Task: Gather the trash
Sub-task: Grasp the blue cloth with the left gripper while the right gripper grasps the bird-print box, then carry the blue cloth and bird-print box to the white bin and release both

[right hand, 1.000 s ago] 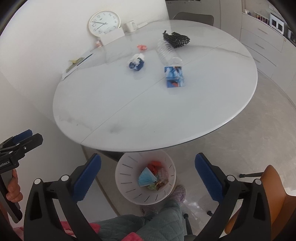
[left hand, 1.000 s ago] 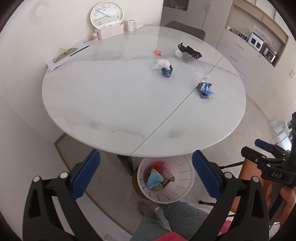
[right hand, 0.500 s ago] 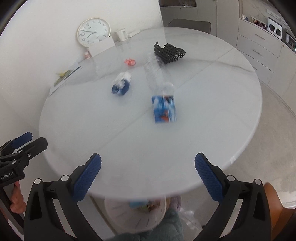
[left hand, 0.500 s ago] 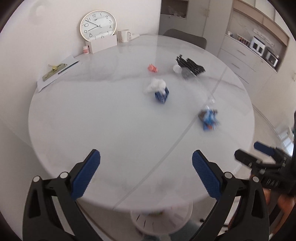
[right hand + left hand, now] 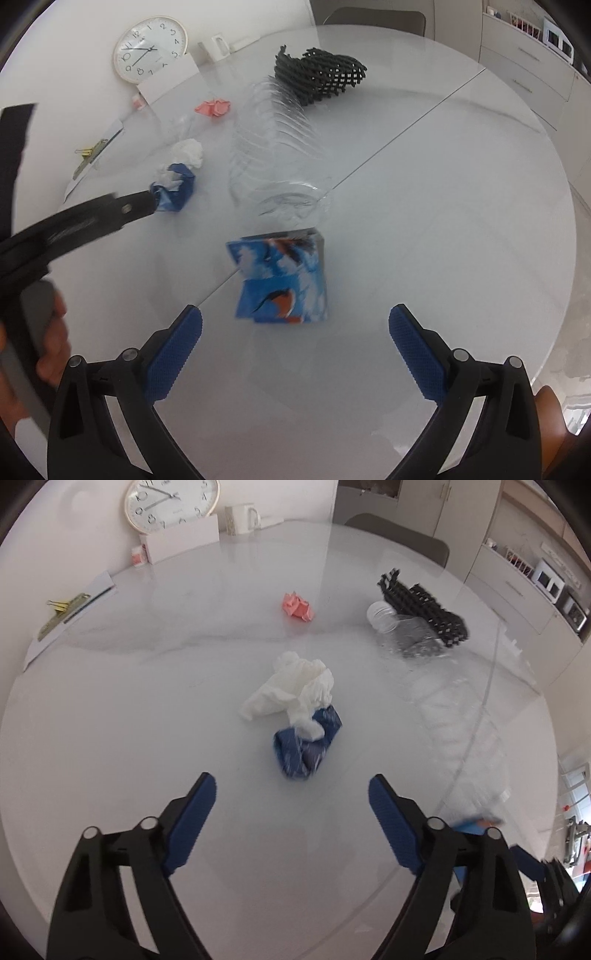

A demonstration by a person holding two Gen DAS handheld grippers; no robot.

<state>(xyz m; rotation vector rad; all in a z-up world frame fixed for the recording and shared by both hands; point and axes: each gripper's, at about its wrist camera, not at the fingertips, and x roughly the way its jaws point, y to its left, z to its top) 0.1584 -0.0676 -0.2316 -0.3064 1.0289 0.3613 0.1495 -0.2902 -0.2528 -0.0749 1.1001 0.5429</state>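
Right wrist: both grippers' jaws spread; clear bottle (image 5: 273, 147) lies on table (image 5: 443, 221), seemingly empty.

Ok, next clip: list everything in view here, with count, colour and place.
table: 1, white, round
tissue: 1, white, table middle, touching the dark wrapper
dark wrapper: 1, dark blue, ahead of left gripper
bright wrapper: 1, blue and orange, ahead of right gripper
bottle: 1, clear, lying down
mesh: 1, black, far side
pink paper: 1, crumpled
clock: 1, white, against wall
mug: 1, white
left gripper: open
right gripper: open
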